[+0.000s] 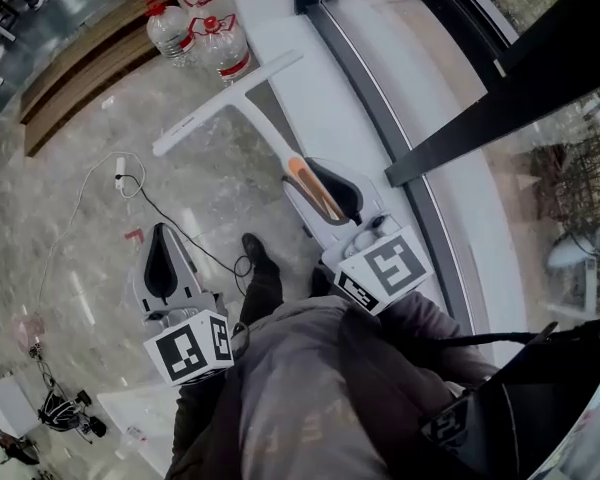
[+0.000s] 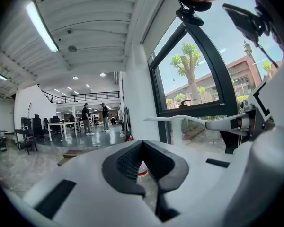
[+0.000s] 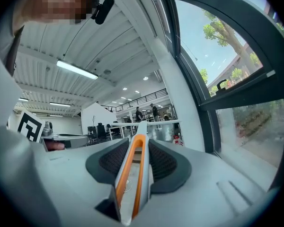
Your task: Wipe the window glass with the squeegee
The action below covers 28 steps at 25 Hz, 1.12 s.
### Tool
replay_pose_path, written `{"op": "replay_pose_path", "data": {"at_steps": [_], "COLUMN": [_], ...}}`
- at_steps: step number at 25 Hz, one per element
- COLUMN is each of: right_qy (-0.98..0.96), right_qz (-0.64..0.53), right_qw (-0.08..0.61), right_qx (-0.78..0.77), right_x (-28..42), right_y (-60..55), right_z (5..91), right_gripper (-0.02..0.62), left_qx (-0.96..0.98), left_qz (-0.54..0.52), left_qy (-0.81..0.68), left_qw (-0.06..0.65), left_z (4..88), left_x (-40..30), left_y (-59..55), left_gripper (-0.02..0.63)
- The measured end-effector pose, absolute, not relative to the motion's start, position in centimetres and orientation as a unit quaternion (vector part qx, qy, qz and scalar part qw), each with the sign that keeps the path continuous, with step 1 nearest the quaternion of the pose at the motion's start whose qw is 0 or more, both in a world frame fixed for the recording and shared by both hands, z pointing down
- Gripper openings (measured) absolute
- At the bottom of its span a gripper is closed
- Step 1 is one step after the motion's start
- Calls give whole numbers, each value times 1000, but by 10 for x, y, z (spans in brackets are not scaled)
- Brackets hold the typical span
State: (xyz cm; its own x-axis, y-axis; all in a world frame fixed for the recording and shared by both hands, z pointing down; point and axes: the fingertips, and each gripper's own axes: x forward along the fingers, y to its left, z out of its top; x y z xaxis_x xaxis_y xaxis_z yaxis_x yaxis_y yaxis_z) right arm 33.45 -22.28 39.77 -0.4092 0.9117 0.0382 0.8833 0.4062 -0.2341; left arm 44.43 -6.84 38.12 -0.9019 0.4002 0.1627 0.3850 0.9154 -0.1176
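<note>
Squeegee (image 1: 230,93) is clamped by its handle in the jaws of the right gripper (image 1: 310,175); twisting could be caused by the long blade's leverage. The jaws of the left gripper (image 1: 161,236) are closed, empty.

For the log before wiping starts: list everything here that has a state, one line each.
Squeegee: held by its handle, blade off the window glass.
Right claw: shut on the squeegee.
Left claw: shut, empty.
Water bottles: upright, capped.
</note>
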Motion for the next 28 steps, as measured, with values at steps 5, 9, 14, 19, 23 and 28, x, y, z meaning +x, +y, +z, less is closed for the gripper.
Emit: {"op": "replay_pose_path", "data": {"at_steps": [5, 9, 14, 19, 23, 28], "right_qy": [-833, -837, -841, -850, -865, -869], "right_qz": [81, 67, 78, 55, 47, 48], "right_qw": [86, 78, 73, 61, 61, 71], "right_qx": [-541, -538, -531, -520, -496, -488], "right_x": [311, 277, 235, 210, 176, 129], "right_y": [-171, -110, -36, 6, 13, 26], "right_z": [410, 403, 388, 380, 385, 398], "right_gripper": [132, 132, 132, 130, 131, 130], "left_qx": [-205, -200, -205, -196, -170, -161], "left_qz": [25, 18, 6, -4, -4, -7], "left_qy": [-974, -976, -976, -978, -982, -983], "left_qw": [95, 79, 68, 70, 79, 88], "left_z": [401, 396, 392, 394, 406, 420], "left_x": [418, 382, 352, 321, 281, 234], "left_y": [-15, 50, 131, 180, 191, 206], "left_gripper": [0, 0, 0, 0, 0, 0]}}
